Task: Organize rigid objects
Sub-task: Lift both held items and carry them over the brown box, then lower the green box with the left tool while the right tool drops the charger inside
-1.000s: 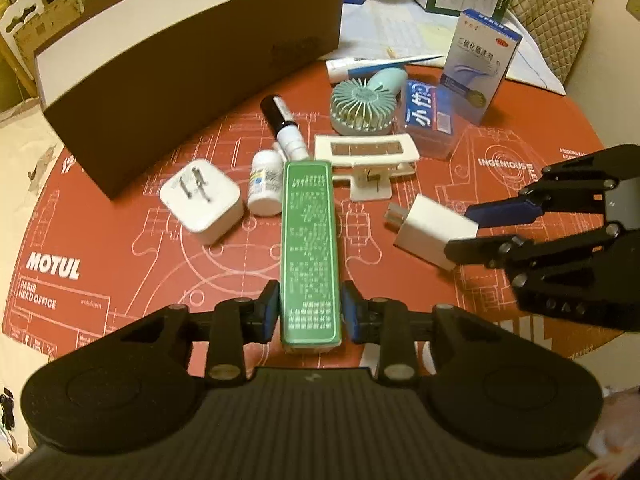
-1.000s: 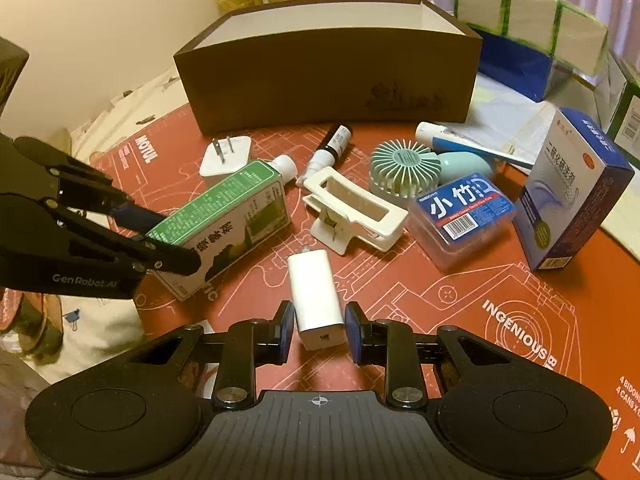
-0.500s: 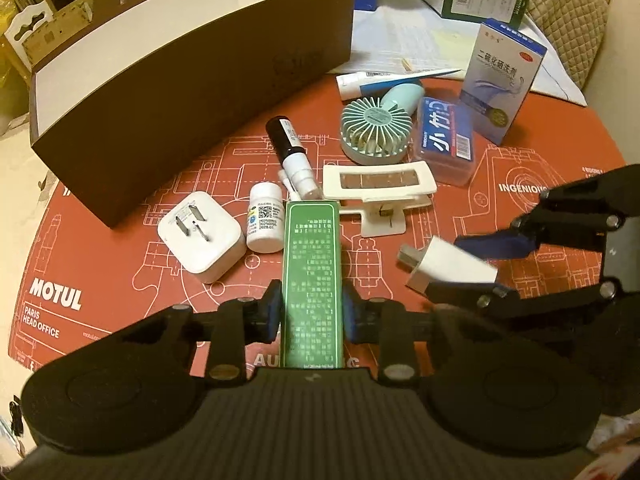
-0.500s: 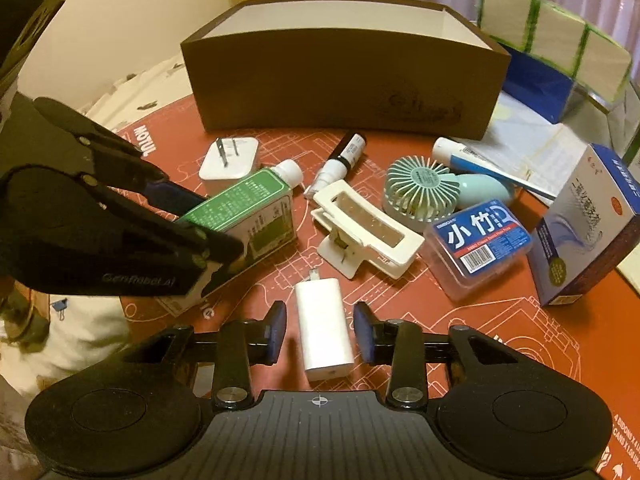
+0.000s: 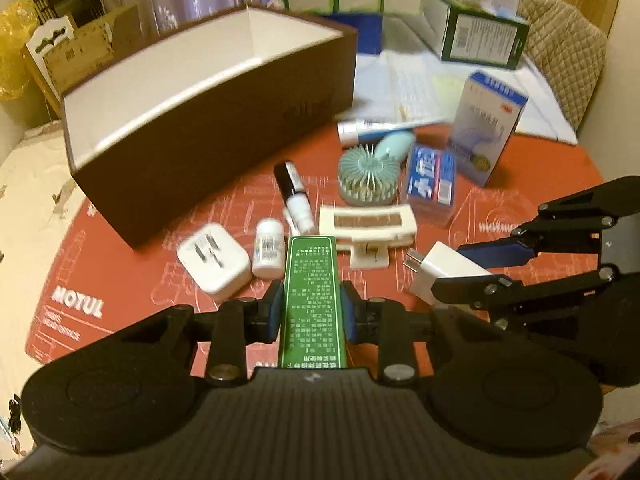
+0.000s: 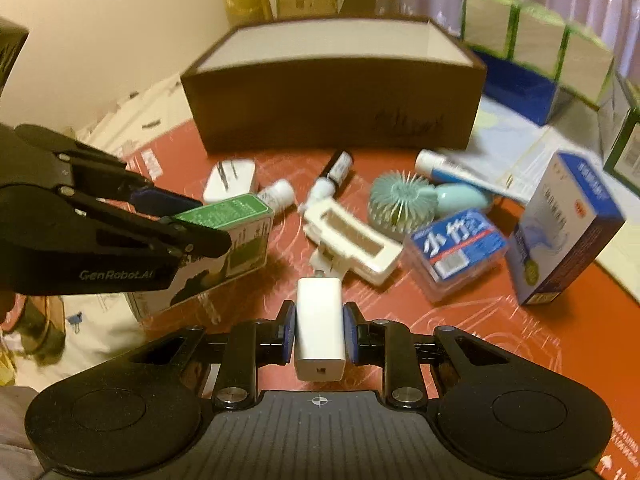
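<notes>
My left fingers (image 5: 312,314) hold the green box (image 5: 313,300), my right fingers (image 6: 319,332) the charger (image 6: 319,330). The brown bin (image 6: 332,92) looks empty (everything else waits in front).

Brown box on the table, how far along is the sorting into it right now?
Done: nothing visible; the brown box shows only bare white inner walls. In hand: the left tool is shut on the green carton, the right tool on the white charger, both lifted. Left on the mat: the plug adapter, small pill bottle, white clip, mint fan, blue case and others.
</notes>
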{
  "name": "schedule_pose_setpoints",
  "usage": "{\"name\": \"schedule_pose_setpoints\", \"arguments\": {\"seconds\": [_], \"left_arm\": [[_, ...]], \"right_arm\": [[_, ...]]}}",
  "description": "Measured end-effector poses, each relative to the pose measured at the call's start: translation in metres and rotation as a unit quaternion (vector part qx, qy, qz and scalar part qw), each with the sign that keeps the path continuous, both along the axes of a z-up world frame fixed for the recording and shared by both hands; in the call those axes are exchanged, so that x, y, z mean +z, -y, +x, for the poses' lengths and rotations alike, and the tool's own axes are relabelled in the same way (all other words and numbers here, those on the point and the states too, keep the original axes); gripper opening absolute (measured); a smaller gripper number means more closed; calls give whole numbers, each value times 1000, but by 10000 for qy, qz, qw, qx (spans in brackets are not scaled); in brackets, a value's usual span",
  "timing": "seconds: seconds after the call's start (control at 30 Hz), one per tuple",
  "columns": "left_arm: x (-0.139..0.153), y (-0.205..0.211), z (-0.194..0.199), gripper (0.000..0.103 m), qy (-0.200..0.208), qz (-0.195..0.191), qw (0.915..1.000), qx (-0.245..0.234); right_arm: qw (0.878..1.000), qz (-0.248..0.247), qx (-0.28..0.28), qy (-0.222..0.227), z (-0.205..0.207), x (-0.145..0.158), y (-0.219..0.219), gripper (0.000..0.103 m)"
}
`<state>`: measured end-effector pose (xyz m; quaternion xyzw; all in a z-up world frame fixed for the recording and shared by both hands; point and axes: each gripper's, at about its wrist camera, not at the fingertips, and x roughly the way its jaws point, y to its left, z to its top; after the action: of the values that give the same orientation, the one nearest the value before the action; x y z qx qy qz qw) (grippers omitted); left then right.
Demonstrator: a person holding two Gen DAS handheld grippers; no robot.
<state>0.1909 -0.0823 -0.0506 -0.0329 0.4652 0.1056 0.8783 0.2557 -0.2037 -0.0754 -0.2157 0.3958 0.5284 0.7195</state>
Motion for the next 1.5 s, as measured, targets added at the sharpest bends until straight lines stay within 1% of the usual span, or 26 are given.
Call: {"name": "schedule_pose_setpoints", "arguments": {"seconds": [0.13, 0.3, 0.53, 0.73, 0.83, 0.93, 1.07, 1.2, 1.33, 1.5], "left_arm": [[21, -9, 4, 26, 251, 36, 9997, 0], [49, -29, 14, 26, 638, 121, 9979, -12], [81, -76, 41, 26, 1026, 277, 9943, -59], [95, -127, 68, 26, 1176, 408, 9922, 45], [95, -152, 81, 26, 1166, 439, 9921, 144], [87, -175, 96, 26, 1076, 434, 9929, 250], [72, -199, 111, 26, 902, 356, 9947, 352], [53, -219, 124, 26, 684, 232, 9964, 435], [37, -230, 134, 26, 487, 87, 9977, 454], [23, -239, 144, 26, 339, -48, 9984, 451]], "right_arm": [[9997, 218, -59, 17, 7, 19, -4, 22], [9989, 439, -131, 114, 15, 45, -23, 22], [9958, 832, -294, 242, 33, 82, -73, 22], [9929, 1086, -421, 256, 56, 101, -130, 22], [9921, 1158, -441, 194, 70, 103, -160, 22], [9923, 1131, -471, 166, 80, 99, -187, 22], [9936, 1005, -517, 47, 95, 87, -217, 22], [9955, 768, -551, -47, 107, 70, -244, 22], [9968, 522, -587, -145, 115, 52, -260, 22], [9971, 291, -662, -250, 124, 35, -270, 22]]}}
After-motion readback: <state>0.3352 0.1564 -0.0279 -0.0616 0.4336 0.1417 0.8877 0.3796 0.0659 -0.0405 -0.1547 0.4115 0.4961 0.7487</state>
